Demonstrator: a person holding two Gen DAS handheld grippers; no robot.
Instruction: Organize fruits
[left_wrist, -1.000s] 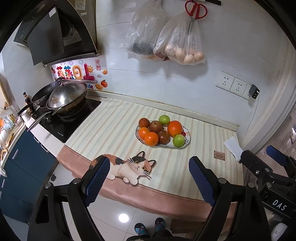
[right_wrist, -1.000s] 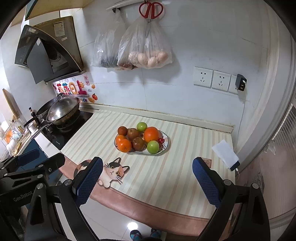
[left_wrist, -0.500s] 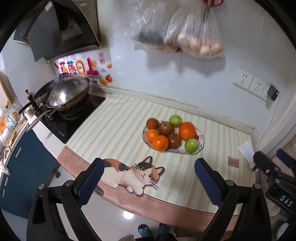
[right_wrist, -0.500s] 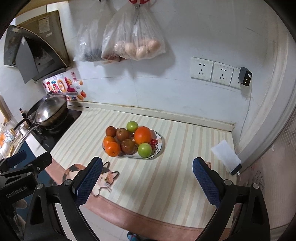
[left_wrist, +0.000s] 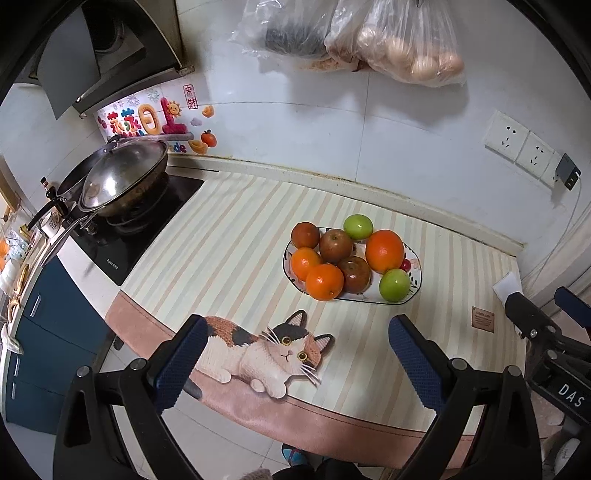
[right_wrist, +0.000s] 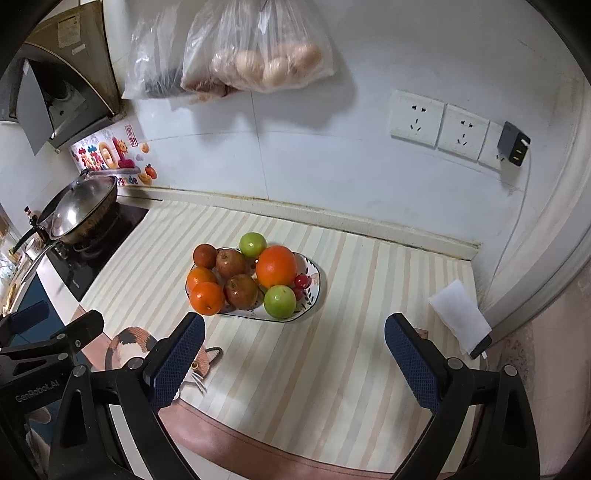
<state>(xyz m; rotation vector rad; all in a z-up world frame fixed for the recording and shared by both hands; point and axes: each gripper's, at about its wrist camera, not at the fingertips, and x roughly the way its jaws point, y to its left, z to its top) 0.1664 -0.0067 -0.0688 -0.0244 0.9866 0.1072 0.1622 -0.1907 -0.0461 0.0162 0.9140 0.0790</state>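
Observation:
A patterned oval plate (left_wrist: 413, 293) (right_wrist: 314, 291) on the striped counter mat holds several fruits: oranges, a large orange (left_wrist: 384, 251) (right_wrist: 276, 266), brownish-red apples, two green apples (left_wrist: 394, 285) (right_wrist: 279, 301) and small red cherries. My left gripper (left_wrist: 295, 343) hangs open above the mat's near edge, short of the plate, with nothing between its blue pads. My right gripper (right_wrist: 293, 343) is open too, also short of the plate and empty. Each gripper's body shows at the edge of the other's view.
A lidded wok (left_wrist: 122, 177) sits on the black hob at the left. Bags (right_wrist: 255, 55) of eggs and other goods hang on the tiled wall. A folded white cloth (right_wrist: 460, 315) lies at the counter's right end. Wall sockets (right_wrist: 439, 123) hold a plugged charger. A cat picture (left_wrist: 266, 350) marks the mat's front.
Both grippers have come forward and down toward the counter, so the plate of fruit looks larger and nearer. The left jaws have spread a little wider.

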